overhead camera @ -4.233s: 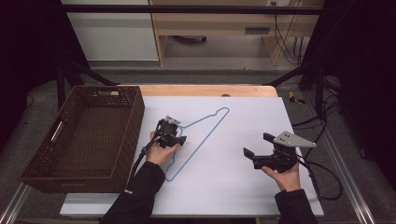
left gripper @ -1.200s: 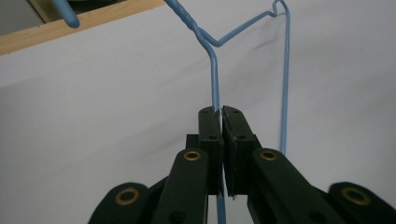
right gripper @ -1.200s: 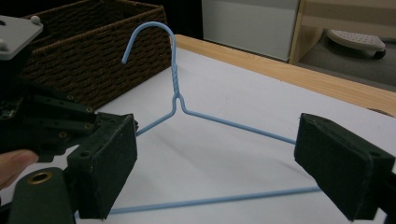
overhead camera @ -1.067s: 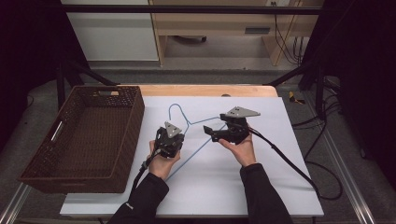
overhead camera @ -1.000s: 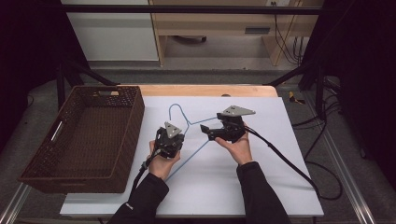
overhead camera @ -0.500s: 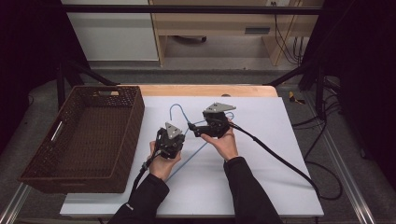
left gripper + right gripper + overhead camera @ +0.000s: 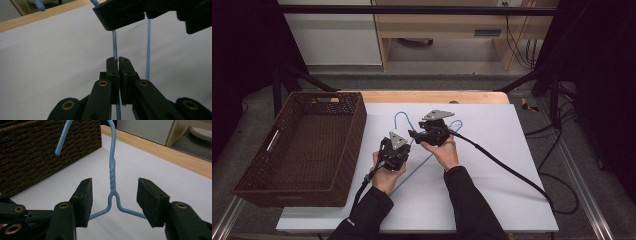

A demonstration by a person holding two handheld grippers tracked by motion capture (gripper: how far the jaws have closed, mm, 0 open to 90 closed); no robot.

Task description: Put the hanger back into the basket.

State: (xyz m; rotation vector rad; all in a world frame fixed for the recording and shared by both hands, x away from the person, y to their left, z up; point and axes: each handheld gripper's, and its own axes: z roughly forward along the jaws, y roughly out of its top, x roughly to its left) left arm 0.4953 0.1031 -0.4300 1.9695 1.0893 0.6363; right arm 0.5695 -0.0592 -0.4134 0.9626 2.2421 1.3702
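Your left gripper [image 7: 118, 62] was clenched on one wire arm of the blue hanger [image 7: 112, 173], which lay on the white table [image 7: 492, 170] beside the wicker basket [image 7: 302, 145]. Your right gripper [image 7: 113, 197] straddled the hanger's twisted neck, its jaws closing but not yet touching.

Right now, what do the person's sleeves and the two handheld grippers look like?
Both forearms wear dark long sleeves. The left gripper and right gripper are black, each topped by a grey three-cornered plate, with brass-coloured pivot pins on the jaw links. A black cable trails from the right one across the white table.
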